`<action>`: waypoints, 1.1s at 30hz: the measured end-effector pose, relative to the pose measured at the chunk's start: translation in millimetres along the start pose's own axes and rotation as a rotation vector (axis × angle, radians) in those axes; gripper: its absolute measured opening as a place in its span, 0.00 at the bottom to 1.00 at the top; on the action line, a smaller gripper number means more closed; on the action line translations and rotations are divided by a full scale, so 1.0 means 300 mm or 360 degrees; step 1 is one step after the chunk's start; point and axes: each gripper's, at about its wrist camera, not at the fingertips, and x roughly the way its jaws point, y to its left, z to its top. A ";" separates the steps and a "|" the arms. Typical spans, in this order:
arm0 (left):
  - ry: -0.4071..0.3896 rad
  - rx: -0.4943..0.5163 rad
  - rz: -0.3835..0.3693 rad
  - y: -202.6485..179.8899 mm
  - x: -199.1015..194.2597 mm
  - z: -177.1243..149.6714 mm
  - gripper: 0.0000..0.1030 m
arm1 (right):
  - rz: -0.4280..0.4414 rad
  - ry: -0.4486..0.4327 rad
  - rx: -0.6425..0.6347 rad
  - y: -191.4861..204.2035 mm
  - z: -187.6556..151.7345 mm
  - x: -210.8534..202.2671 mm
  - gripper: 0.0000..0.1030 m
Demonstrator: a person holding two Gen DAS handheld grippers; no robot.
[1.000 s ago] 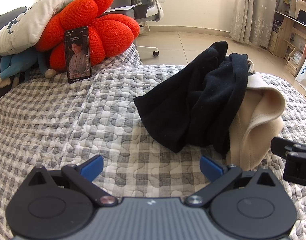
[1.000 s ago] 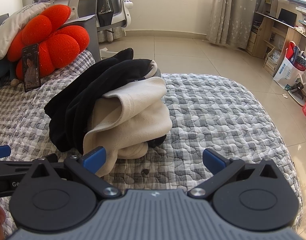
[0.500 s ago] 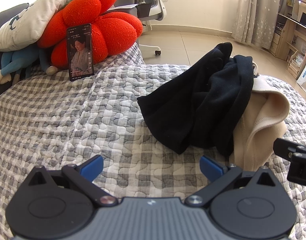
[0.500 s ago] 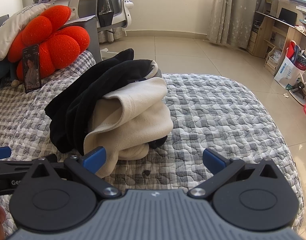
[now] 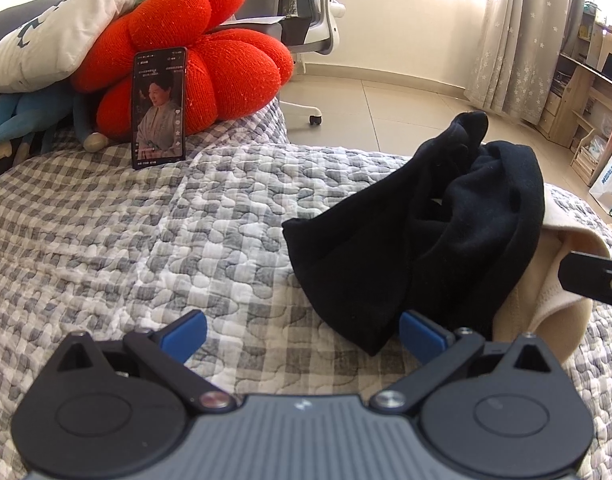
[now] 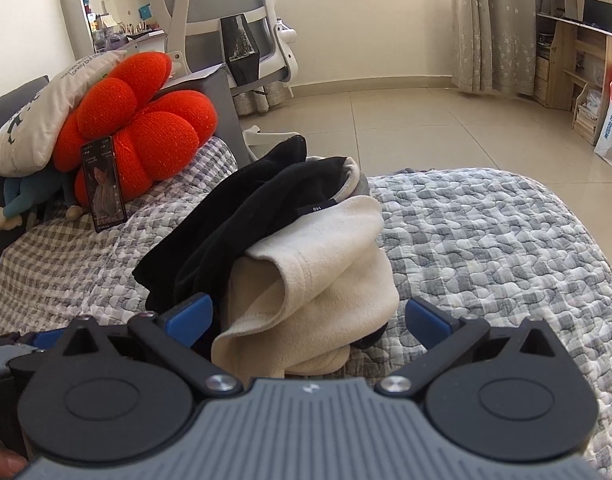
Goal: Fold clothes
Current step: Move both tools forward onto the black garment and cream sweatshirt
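On the quilted bed (image 5: 146,264), black garment (image 5: 426,240) draped over cream garment (image 6: 318,280), unfolded. Left gripper (image 5: 302,334) spread, empty, pile at 1 o'clock; right gripper (image 6: 308,316) spread, cream fold dead ahead at 12, likely nearer.

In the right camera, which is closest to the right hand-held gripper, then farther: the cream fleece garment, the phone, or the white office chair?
1. Cream fleece garment, right between the open right hand-held gripper's fingers.
2. Black phone, propped up on the left.
3. White office chair, on the floor behind the bed.
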 end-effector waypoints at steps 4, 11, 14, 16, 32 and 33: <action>-0.0003 -0.0014 -0.0037 0.005 0.042 0.010 1.00 | 0.0036 0.0038 0.0067 -0.022 0.004 0.047 0.99; -0.0032 0.0008 -0.0053 -0.002 0.099 0.021 1.00 | 0.0045 0.0165 0.0174 -0.062 -0.006 0.133 0.96; -0.0008 0.0015 -0.0052 -0.001 0.129 0.020 1.00 | 0.0039 0.0206 0.0197 -0.072 -0.012 0.159 0.96; 0.0008 0.0020 -0.0052 0.000 0.147 0.019 1.00 | 0.0046 0.0236 0.0210 -0.077 -0.017 0.178 0.96; 0.0008 0.0056 -0.0103 0.010 0.192 -0.009 1.00 | 0.0029 0.0278 0.0056 -0.059 -0.048 0.217 1.00; 0.0012 0.0057 -0.0105 0.010 0.192 -0.008 1.00 | 0.0024 0.0268 0.0044 -0.054 -0.050 0.219 1.00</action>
